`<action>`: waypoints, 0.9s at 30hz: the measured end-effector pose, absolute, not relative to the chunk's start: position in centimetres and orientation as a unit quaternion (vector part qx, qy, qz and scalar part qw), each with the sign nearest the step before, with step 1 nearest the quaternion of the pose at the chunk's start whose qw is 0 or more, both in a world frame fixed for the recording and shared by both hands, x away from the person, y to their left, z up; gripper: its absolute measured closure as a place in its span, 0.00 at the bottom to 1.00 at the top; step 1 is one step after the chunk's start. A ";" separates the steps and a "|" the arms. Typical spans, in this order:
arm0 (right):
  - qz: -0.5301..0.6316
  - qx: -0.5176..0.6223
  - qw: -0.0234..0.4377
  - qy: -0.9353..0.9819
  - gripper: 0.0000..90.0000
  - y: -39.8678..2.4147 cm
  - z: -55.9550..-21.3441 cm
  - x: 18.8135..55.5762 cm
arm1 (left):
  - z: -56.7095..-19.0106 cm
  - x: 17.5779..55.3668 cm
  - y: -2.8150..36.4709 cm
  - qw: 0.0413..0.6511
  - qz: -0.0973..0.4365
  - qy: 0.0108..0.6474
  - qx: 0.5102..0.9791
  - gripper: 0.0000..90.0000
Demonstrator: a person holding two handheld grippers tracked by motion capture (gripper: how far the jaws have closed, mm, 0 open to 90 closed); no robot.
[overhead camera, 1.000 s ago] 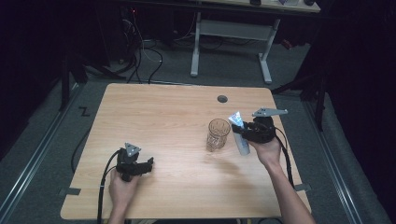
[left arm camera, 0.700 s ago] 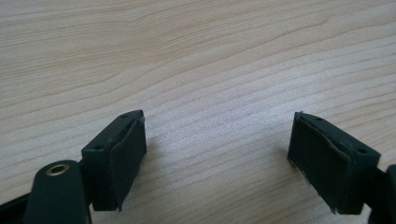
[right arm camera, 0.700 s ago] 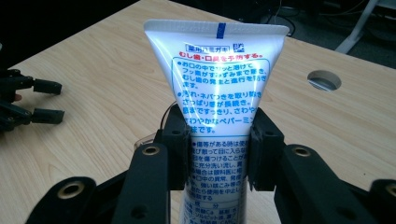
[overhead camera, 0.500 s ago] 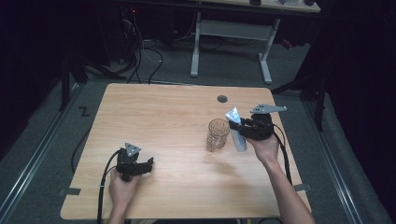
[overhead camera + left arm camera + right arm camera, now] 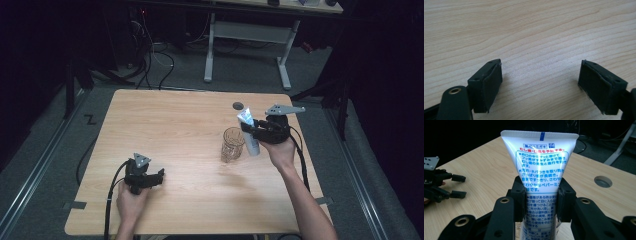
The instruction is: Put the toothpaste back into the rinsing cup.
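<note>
Pale wood grain covers the table (image 5: 180,125), seen from above, where a person sits holding a two-jaw gripper in each hand. The landmark is a clear glass cup (image 5: 233,144) standing upright a little right of the table's middle.

Just to the right of the cup, the right gripper (image 5: 248,128) holds a white toothpaste tube (image 5: 249,131) lifted off the table. The tube is nearly upright, its flat crimped end on top and its lower end hanging close beside the cup's rim, not inside it. In the right gripper view the tube (image 5: 540,180) fills the centre: blue and red Japanese print on white, with the two black jaws pressed against its sides around the middle.

Well away from the cup, toward the near left corner of the table, the left gripper (image 5: 159,176) rests low over the wood in the person's other hand. Its own view shows its jaws standing wide apart with only bare wood between them.

Judging by this, the pick-up is done: the tube is gripped firmly and raised. What looks to be left is carrying it over the cup's mouth, lowering it in, and letting go. The left gripper seems to have no part yet
</note>
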State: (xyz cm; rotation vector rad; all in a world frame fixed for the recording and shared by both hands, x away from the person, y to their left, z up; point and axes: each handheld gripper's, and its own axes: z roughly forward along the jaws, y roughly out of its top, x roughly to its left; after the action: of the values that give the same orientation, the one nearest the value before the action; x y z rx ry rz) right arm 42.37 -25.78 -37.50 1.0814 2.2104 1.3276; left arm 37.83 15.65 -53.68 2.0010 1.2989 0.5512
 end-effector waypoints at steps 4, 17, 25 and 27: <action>0.478 0.377 0.172 0.774 0.74 -25.5 -37.1 42.8 | -53.7 37.8 15.7 0.339 0.211 0.499 0.769 0.21; 0.482 0.369 0.182 0.773 0.74 -23.7 -36.5 44.5 | -53.7 37.8 15.7 0.339 0.211 0.499 0.769 0.21; 0.483 0.374 0.183 0.770 0.73 -23.0 -36.9 45.7 | -53.7 37.8 15.7 0.339 0.211 0.499 0.769 0.21; 0.482 0.376 0.184 0.769 0.73 -23.0 -37.0 45.8 | -53.7 37.8 15.7 0.339 0.211 0.499 0.769 0.21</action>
State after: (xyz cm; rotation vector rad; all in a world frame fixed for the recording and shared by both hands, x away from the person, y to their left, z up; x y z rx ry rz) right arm 45.79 -22.99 -37.04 1.0602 2.1699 1.3606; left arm 37.83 15.66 -53.67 2.0028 1.2984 0.5489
